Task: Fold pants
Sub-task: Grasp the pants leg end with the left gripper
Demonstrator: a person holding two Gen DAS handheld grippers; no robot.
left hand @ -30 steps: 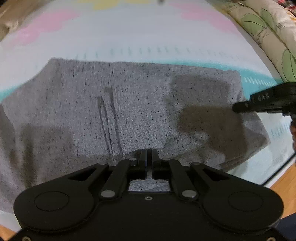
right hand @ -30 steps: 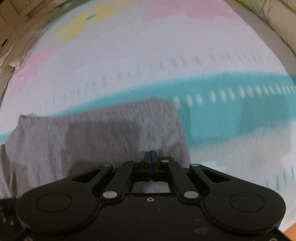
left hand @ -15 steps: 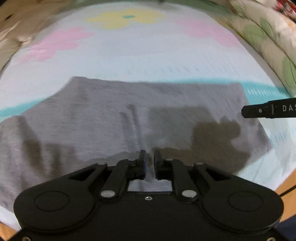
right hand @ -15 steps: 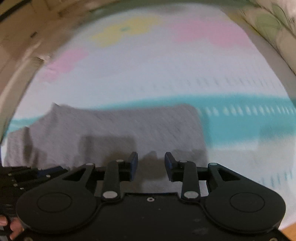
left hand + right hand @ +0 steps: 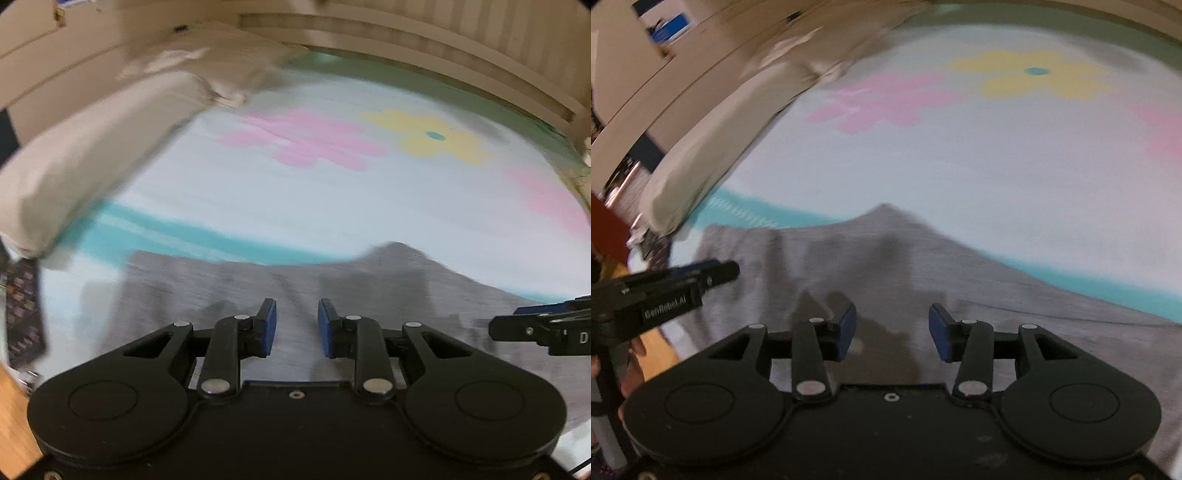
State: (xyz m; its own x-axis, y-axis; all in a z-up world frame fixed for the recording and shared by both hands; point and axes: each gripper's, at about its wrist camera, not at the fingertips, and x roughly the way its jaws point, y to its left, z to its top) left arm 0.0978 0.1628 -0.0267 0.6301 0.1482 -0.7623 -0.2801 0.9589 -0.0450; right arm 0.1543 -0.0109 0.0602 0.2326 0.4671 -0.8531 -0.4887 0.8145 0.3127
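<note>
The grey pants (image 5: 295,280) lie folded flat on a bed sheet, with a pointed bump on their far edge (image 5: 884,210). My left gripper (image 5: 297,326) is open and empty above the near part of the pants. My right gripper (image 5: 893,326) is open wider, also empty, above the pants (image 5: 886,266). The right gripper shows at the right edge of the left wrist view (image 5: 535,328). The left gripper shows at the left of the right wrist view (image 5: 701,275). Both views are blurred by motion.
The sheet (image 5: 332,199) is pale with a teal stripe and pink and yellow flowers. A beige pillow (image 5: 92,155) lies along the left side. A headboard (image 5: 406,33) runs along the far end. Wooden floor (image 5: 14,417) shows at lower left.
Both grippers have opened and let go of the pants. Both have lifted and swung left, so the pillow and headboard come into view. The pants now lie lower in the frames.
</note>
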